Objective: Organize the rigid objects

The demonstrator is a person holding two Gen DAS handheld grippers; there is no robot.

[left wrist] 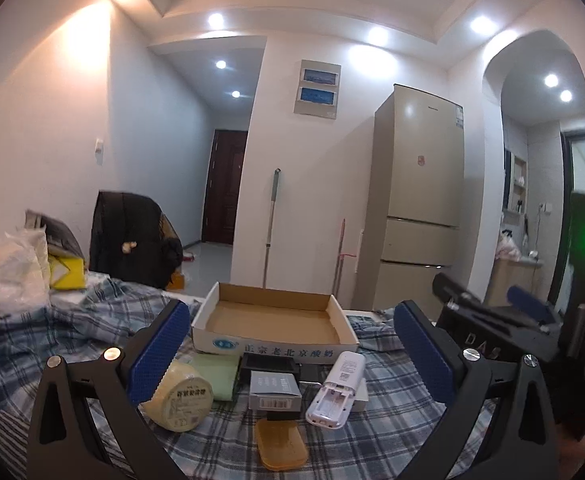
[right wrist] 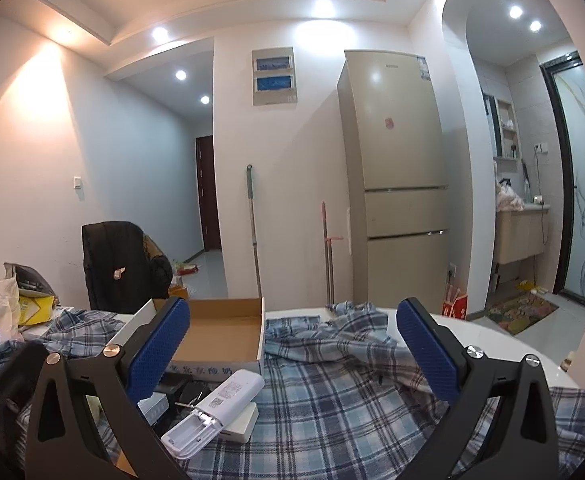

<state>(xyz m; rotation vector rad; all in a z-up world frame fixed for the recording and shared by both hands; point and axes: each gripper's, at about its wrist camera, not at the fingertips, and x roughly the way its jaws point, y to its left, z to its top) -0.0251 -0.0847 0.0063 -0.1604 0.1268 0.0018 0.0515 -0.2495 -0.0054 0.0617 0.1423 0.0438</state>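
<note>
An empty shallow cardboard box sits on the blue plaid cloth. In front of it lies a cluster of items: a yellow tape roll, a pale green pad, a grey small box on black items, a white device with its compartment open, and an orange case. My left gripper is open, above and just short of the cluster. My right gripper is open over bare cloth to the right of the white device, and it also shows at right in the left wrist view.
The plaid cloth covers a white table. White plastic bags and a yellow box lie at the far left. A chair with a black jacket stands behind. A fridge and mop handles stand against the far wall.
</note>
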